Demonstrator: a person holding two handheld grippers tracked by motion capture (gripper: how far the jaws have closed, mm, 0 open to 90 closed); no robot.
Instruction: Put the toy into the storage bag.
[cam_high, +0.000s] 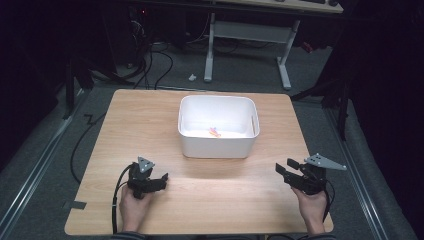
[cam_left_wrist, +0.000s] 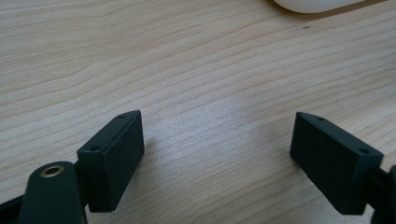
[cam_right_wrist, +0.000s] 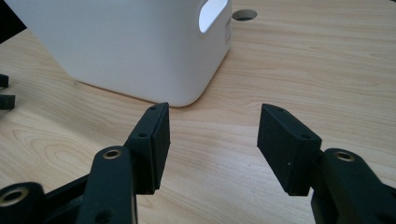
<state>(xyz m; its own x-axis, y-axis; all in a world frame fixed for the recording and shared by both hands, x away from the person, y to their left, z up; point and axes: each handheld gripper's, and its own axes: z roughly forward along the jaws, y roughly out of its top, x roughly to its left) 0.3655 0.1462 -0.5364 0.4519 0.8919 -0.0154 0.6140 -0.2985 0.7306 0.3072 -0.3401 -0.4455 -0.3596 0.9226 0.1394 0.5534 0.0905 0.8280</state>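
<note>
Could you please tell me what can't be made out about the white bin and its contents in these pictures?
- Small pink and yellow things in the white bin: too small in the high view to identify.
- Bin's interior: hidden by its own wall in the right gripper view.
- Bin in the left gripper view: cut off by the top edge, only a corner visible.
- Label beside the handle slot: too small to read.

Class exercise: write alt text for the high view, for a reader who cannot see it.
A white bin sits mid-table with small pink and yellow items inside. Nearer the camera, a person's hands hold the left claw and right claw, both open and empty.
</note>
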